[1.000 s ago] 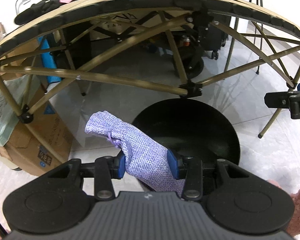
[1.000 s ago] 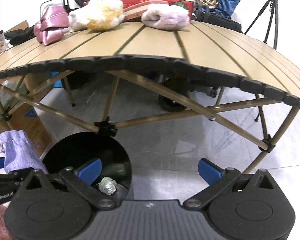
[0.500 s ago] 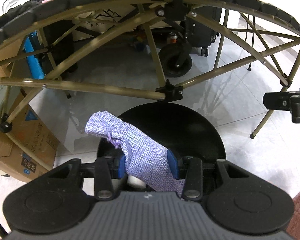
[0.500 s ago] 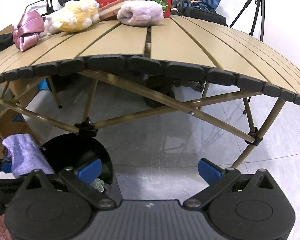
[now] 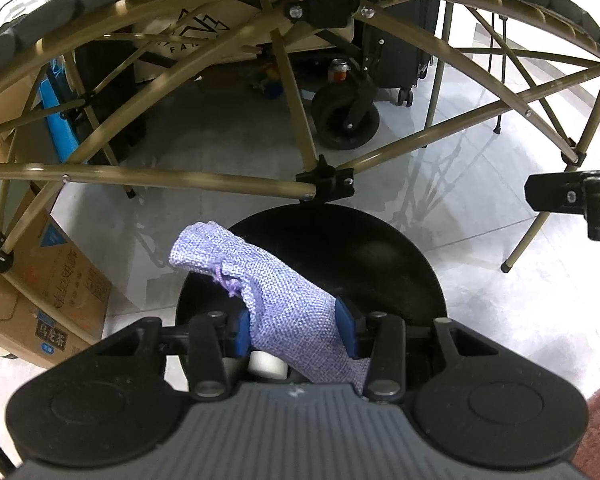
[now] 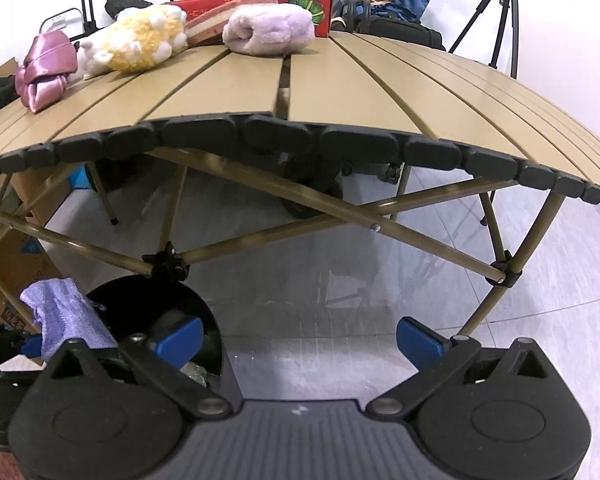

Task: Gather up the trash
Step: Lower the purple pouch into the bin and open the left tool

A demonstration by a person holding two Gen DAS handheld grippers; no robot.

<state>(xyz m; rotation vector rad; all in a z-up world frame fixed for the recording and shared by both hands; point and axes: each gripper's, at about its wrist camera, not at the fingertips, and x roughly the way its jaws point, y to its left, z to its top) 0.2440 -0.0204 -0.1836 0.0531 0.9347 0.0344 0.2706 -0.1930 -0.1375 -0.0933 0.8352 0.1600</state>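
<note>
My left gripper [image 5: 294, 328] is shut on a purple woven pouch [image 5: 284, 292], whose loose end sticks up and to the left. It holds the pouch over the mouth of a round black bin [image 5: 380, 264] on the floor under the table's edge. A white object [image 5: 268, 364] shows in the bin below the jaws. In the right wrist view the pouch [image 6: 66, 316] and the bin [image 6: 160, 300] sit at lower left, with crumpled trash [image 6: 194, 372] inside. My right gripper [image 6: 300, 340] is open and empty above bare floor right of the bin.
A folding slat table [image 6: 340, 92] carries a pink bow [image 6: 46, 68], a yellow plush [image 6: 140, 38], a rolled pink towel [image 6: 268, 28] and a red box [image 6: 260, 0]. Its crossed legs [image 5: 324, 184] stand just behind the bin. Cardboard boxes [image 5: 52, 280] stand at left, a wheel [image 5: 344, 120] behind.
My left gripper has carried the pouch forward and slightly down, further over the bin and under the table's edge. The right gripper stays open and has barely shifted.
</note>
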